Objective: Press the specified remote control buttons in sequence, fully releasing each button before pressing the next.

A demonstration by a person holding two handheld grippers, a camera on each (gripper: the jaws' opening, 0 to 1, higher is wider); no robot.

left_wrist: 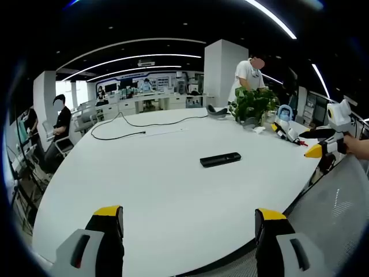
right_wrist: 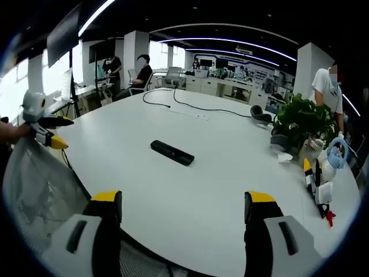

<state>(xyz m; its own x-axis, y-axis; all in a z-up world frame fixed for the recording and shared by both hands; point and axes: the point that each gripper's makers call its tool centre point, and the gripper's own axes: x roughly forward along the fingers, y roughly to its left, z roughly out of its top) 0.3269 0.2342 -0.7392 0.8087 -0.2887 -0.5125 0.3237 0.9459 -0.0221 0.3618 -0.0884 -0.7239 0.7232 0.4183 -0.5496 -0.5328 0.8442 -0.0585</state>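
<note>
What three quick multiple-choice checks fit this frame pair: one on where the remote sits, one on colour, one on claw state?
1. Where is the remote control?
A. Lying alone on the white table, ahead of both claws
B. Held in the left claw
C. Tucked under the potted plant

2. What colour are the claw tips?
A. Red
B. Yellow
C. Blue

3. What state is the left claw in?
A. Shut on the remote
B. Shut on nothing
C. Open, holding nothing

Answers:
1 A: the remote lies flat on bare tabletop, well apart from the potted plant and from both claws.
2 B: the jaw tips are yellow in the left gripper view and the right gripper view alike.
3 C: its jaws stand wide apart with only table between them; the right claw is likewise open.
</note>
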